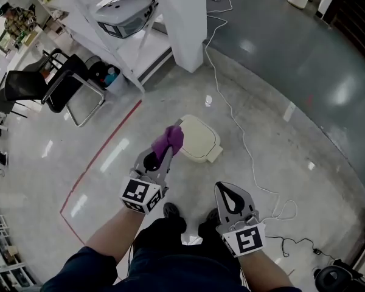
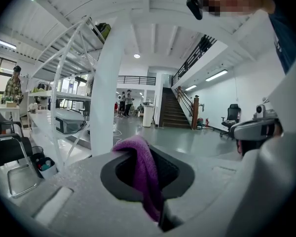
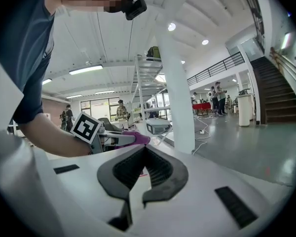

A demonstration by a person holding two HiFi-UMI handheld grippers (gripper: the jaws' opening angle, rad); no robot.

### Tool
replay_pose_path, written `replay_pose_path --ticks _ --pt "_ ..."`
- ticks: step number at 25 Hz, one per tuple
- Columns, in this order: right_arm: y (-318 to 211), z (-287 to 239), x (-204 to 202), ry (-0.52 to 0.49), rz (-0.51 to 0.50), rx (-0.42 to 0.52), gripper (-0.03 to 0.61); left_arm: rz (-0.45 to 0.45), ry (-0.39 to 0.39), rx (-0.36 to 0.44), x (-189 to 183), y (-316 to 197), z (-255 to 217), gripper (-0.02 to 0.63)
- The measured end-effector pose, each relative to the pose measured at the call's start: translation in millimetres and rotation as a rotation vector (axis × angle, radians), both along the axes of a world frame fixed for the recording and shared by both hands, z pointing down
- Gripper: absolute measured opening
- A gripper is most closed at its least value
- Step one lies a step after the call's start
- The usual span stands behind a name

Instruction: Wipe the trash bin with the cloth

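A cream trash bin (image 1: 198, 139) with a flat lid stands on the grey floor ahead of my feet. My left gripper (image 1: 165, 143) is shut on a purple cloth (image 1: 170, 139), held in the air just left of the bin's near corner. The cloth (image 2: 144, 174) hangs out between the jaws in the left gripper view. My right gripper (image 1: 229, 190) is shut with nothing in it, lower and to the right, apart from the bin. In the right gripper view the left gripper with the cloth (image 3: 133, 138) shows behind the shut jaws.
A white pillar (image 1: 184, 17) and a white shelf rack (image 1: 125, 32) with a projector stand behind the bin. A white cable (image 1: 240, 132) runs across the floor right of it. A black chair (image 1: 52, 84) and a small bin of bottles (image 1: 108, 76) sit at left. A red floor line (image 1: 97, 157) crosses left.
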State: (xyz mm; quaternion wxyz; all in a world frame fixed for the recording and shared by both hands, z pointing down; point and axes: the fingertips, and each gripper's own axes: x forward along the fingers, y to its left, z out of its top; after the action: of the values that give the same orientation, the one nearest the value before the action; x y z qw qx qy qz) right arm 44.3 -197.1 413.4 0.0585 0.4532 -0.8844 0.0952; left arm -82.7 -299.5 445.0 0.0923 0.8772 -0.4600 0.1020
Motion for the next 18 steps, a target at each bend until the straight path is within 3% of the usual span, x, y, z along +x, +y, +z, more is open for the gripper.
replay_pose_path --ticks 18 --pt "-34.9 244.5 -10.0 -0.049 0.049 -0.001 0.006 -0.029 -0.167 -0.038 -12.8 -117.0 287.9 0.023"
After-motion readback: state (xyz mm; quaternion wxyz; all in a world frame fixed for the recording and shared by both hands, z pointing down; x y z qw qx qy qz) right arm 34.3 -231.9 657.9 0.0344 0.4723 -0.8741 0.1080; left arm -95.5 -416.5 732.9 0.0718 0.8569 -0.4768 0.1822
